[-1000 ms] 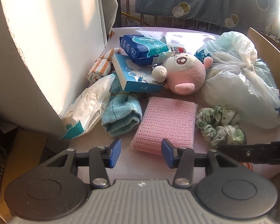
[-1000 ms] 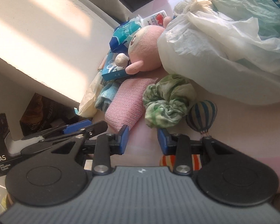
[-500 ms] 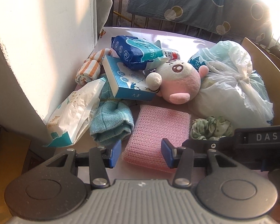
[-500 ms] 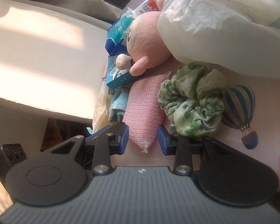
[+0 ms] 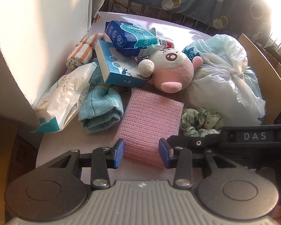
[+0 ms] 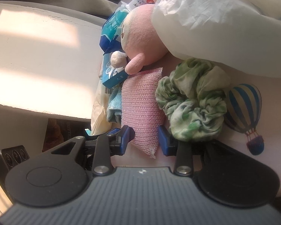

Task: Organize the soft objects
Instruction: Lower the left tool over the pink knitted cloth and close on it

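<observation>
A pink mesh sponge (image 5: 149, 120) lies flat near the table's front edge; it also shows in the right wrist view (image 6: 140, 108). My left gripper (image 5: 141, 154) is open, its blue pads on either side of the sponge's near end. My right gripper (image 6: 145, 139) is open too, with the sponge's near corner between its pads. A green scrunchie (image 5: 200, 121) lies right of the sponge and shows in the right wrist view (image 6: 193, 101). A pink plush toy (image 5: 170, 71), a rolled teal towel (image 5: 101, 108) and an orange striped cloth (image 5: 82, 54) lie behind.
A tied white plastic bag (image 5: 224, 78) fills the right side. A blue tissue box (image 5: 119, 67), a blue wipes pack (image 5: 129, 37) and a white packet (image 5: 63, 97) lie at the left by a white wall (image 5: 37, 37). A cardboard edge (image 5: 267, 69) stands at the right.
Both grippers have moved forward onto the pink sponge, so its near end now sits between each pair of pads. The right gripper has swung in from the right beside the left one.
</observation>
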Action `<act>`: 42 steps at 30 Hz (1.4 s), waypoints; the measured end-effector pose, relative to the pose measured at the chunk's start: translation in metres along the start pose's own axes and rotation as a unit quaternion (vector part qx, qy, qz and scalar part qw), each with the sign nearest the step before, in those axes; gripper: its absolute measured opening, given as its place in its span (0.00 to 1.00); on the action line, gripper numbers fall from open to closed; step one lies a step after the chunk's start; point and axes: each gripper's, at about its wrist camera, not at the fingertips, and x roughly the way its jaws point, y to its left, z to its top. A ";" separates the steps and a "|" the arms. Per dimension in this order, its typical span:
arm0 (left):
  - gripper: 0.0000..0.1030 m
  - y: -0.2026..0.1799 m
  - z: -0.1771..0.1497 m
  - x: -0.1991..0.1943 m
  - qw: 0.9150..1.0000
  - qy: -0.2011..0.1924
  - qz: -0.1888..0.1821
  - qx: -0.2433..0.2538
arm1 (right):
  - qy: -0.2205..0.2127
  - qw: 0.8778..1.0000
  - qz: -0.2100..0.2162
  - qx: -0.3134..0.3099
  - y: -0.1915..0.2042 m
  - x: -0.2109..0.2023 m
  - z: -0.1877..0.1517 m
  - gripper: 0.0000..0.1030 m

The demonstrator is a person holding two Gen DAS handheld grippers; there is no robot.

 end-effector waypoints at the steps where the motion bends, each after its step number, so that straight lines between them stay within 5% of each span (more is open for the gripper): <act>1: 0.38 0.000 -0.003 -0.001 1.000 0.003 -0.001 -0.002 | 0.003 1.000 -0.002 -0.003 0.001 0.000 -0.002 0.33; 16: 0.44 -0.019 -0.057 -0.025 0.999 0.033 -0.037 0.021 | 0.034 0.998 -0.038 -0.045 -0.004 -0.031 -0.041 0.33; 25: 0.53 -0.030 -0.032 -0.037 0.991 -0.058 0.065 0.102 | -0.022 0.997 -0.023 -0.071 0.012 -0.044 -0.026 0.33; 28: 0.53 -0.023 -0.018 -0.022 0.990 -0.057 0.082 0.099 | -0.038 0.997 -0.027 -0.069 0.015 -0.033 -0.016 0.33; 35: 0.50 0.004 0.003 0.007 1.000 -0.007 0.012 0.020 | -0.041 0.997 -0.046 -0.042 0.007 -0.008 -0.002 0.30; 42: 0.31 -0.010 -0.007 0.002 0.999 0.005 -0.008 0.035 | -0.029 0.998 -0.036 -0.050 0.010 -0.007 -0.005 0.18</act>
